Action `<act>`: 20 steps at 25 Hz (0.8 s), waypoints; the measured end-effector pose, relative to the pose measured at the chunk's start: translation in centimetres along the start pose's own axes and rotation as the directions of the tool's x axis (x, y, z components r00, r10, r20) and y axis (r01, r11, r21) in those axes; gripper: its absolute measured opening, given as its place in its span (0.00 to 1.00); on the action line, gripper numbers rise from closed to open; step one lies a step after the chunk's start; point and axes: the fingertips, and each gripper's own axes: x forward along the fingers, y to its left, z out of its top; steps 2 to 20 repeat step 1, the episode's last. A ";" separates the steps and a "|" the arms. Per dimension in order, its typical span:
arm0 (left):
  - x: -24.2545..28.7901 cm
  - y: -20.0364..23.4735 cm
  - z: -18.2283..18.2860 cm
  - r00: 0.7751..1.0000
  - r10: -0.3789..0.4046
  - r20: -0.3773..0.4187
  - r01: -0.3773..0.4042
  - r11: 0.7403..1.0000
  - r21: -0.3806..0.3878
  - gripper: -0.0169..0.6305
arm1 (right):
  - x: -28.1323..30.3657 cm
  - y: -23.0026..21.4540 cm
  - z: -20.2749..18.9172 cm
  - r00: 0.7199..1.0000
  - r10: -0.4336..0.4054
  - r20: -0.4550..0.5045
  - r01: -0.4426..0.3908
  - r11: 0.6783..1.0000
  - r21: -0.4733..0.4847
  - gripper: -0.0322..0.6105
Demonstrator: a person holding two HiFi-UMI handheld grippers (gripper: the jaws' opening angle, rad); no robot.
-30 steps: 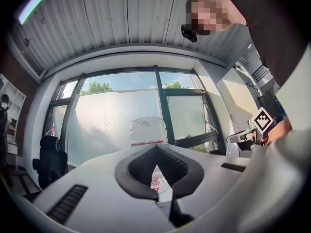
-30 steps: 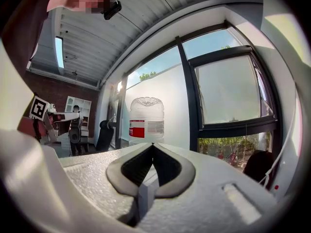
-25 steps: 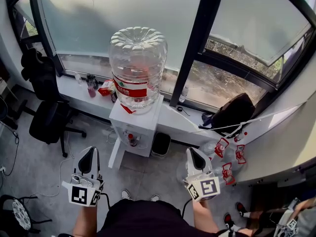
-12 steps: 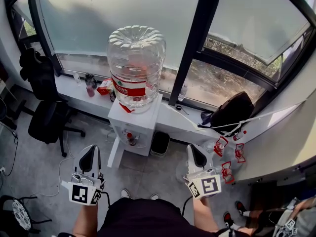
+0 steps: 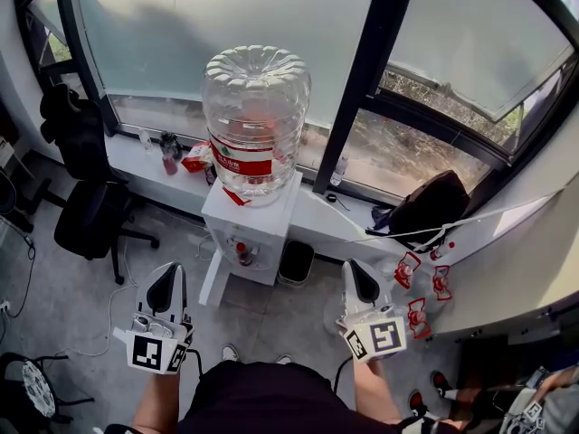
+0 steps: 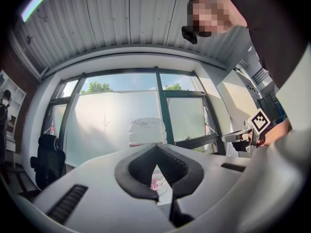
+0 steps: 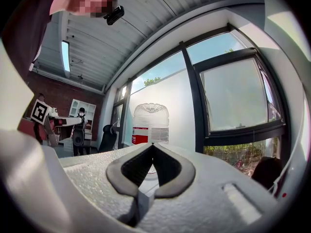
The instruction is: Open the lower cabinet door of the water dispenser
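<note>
Two tools closed on nothing: left hand-held gripper (image 5: 170,271), right hand-held gripper (image 5: 354,268) | water bottle (image 5: 255,98) label (image 5: 242,161) red-white, print illegible

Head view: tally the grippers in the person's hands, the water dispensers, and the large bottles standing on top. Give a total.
grippers: 2, the left gripper and the right gripper
water dispenser: 1
large bottle: 1
total: 4

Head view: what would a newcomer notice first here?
The huge clear water bottle stands upturned on the white water dispenser by the window, mid-frame. Near the bottom edge, the left gripper and right gripper hang short of it, both shut and empty. A black office chair stands at the left.
</note>
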 end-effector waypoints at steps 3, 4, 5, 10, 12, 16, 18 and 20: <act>0.0 0.0 0.0 1.000 0.001 0.001 -0.001 1.000 0.000 0.04 | 0.0 0.0 0.0 1.000 0.000 0.000 0.000 1.000 0.000 0.06; 0.0 0.0 0.0 1.000 0.001 0.001 -0.001 1.000 0.000 0.04 | 0.0 0.0 0.0 1.000 0.000 0.000 0.000 1.000 0.000 0.06; 0.0 0.0 0.0 1.000 0.001 0.001 -0.001 1.000 0.000 0.04 | 0.0 0.0 0.0 1.000 0.000 0.000 0.000 1.000 0.000 0.06; 0.0 0.0 0.0 1.000 0.001 0.001 -0.001 1.000 0.000 0.04 | 0.0 0.0 0.0 1.000 0.000 0.000 0.000 1.000 0.000 0.06; 0.0 0.0 0.0 1.000 0.001 0.001 -0.001 1.000 0.000 0.04 | 0.0 0.0 0.0 1.000 0.000 0.000 0.000 1.000 0.000 0.06; 0.0 0.0 0.0 1.000 0.001 0.001 -0.001 1.000 0.000 0.04 | 0.0 0.0 0.0 1.000 0.000 0.000 0.000 1.000 0.000 0.06; 0.0 0.0 0.0 1.000 0.001 0.001 -0.001 1.000 0.000 0.04 | 0.0 0.0 0.0 1.000 0.000 0.000 0.000 1.000 0.000 0.06; 0.0 0.0 0.0 1.000 0.001 0.001 -0.001 1.000 0.000 0.04 | 0.0 0.0 0.0 1.000 0.000 0.000 0.000 1.000 0.000 0.06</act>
